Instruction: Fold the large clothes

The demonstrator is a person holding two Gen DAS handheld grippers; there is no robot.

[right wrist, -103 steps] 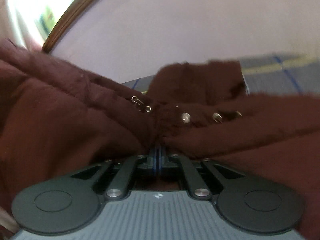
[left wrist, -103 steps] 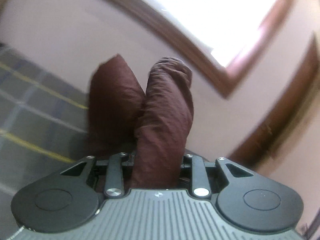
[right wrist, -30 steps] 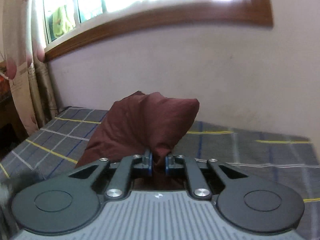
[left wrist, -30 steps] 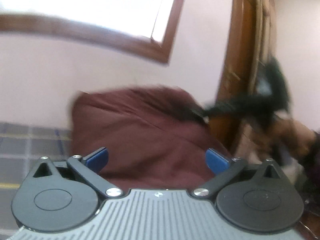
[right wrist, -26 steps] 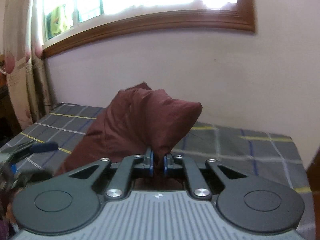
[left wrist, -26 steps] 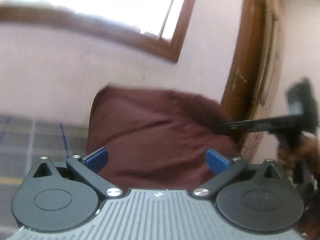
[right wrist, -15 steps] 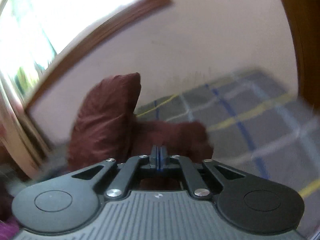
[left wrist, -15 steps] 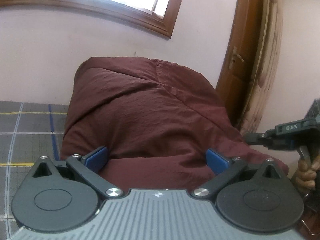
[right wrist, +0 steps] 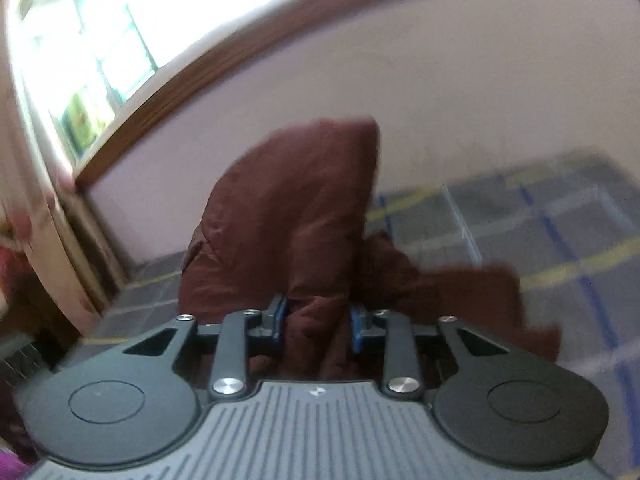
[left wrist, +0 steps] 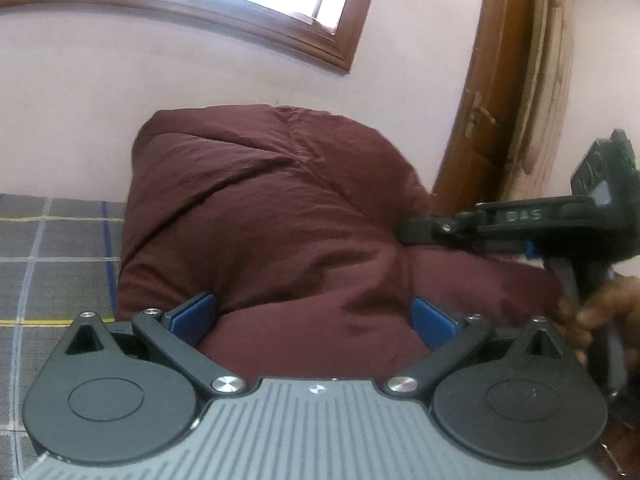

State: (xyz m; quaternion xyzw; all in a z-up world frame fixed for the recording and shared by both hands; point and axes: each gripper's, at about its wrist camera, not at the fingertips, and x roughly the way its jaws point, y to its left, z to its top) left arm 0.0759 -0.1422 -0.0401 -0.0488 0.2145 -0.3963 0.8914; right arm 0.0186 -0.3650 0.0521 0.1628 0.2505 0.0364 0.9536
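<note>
A puffy maroon garment is heaped on the grey plaid bed cover. My left gripper is open wide, and the heap bulges between its blue pads without being pinched. In the left wrist view my right gripper reaches in from the right, its tip at the garment's edge, with a person's hand on its handle. In the right wrist view the right gripper has a bunch of the garment filling the gap between its pads. Its jaws are opening, and the cloth still touches both pads.
The bed cover runs back to a pale wall. A wooden door stands to the right in the left wrist view. A window and a curtain are to the left in the right wrist view.
The right gripper's jaws have parted from nearly closed to a clear gap with cloth in it, and its view has rolled. In the left wrist view the right gripper has risen and reached further in.
</note>
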